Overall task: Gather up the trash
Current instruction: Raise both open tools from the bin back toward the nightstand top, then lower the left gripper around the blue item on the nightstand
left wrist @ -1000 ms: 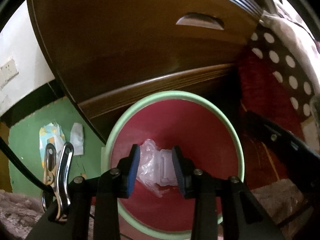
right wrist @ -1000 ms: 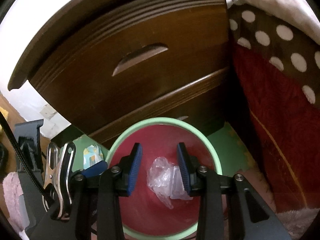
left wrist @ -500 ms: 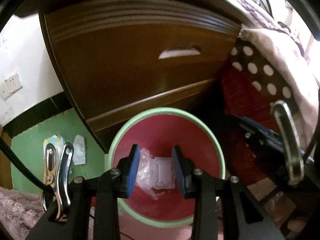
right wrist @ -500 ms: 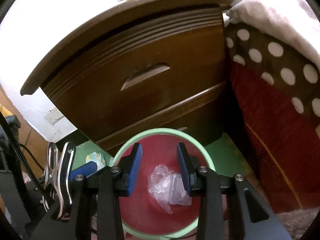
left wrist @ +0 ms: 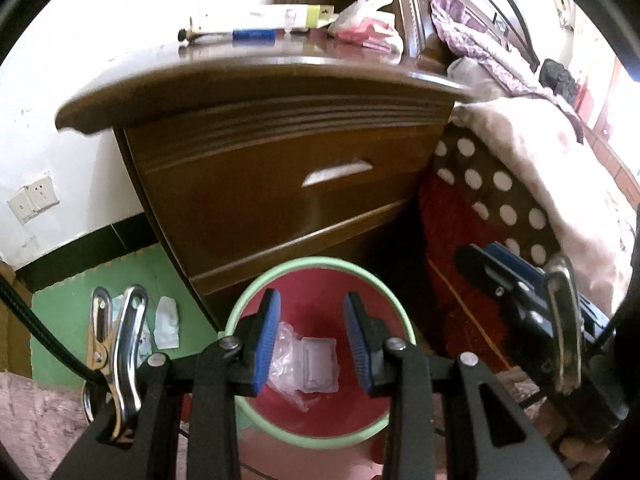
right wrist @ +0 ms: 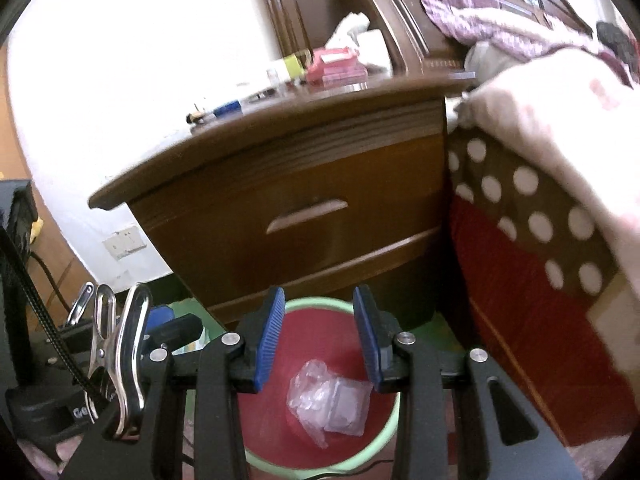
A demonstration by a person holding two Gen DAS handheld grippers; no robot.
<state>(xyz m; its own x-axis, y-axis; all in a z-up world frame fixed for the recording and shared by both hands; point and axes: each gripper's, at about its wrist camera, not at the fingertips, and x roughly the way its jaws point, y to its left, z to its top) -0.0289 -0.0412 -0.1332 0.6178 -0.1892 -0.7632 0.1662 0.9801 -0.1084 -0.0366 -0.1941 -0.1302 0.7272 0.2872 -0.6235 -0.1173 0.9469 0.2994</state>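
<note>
A red bin with a green rim [left wrist: 362, 269] [right wrist: 390, 424] stands on the floor in front of a brown nightstand. Clear plastic wrapper trash [left wrist: 305, 368] [right wrist: 330, 400] lies at its bottom. My left gripper [left wrist: 312, 342] is open and empty, high above the bin. My right gripper [right wrist: 320, 340] is also open and empty above the bin, and shows at the right of the left wrist view [left wrist: 532, 320]. On the nightstand top lie a pen [left wrist: 236, 34] [right wrist: 218, 112], a box [left wrist: 280, 14], crumpled tissue [left wrist: 366, 6] and a pink packet [right wrist: 336, 64].
The nightstand [left wrist: 280, 168] [right wrist: 304, 200] stands behind the bin, a bed with a polka-dot sheet [left wrist: 492, 200] [right wrist: 532, 216] to the right. Paper scraps [left wrist: 166, 322] lie on the green floor mat at left. A wall socket [left wrist: 34, 198] is at left.
Both grippers have risen and drawn back from the bin, so the bin looks smaller and the nightstand top has come into view. The wrapper stays in the bin.
</note>
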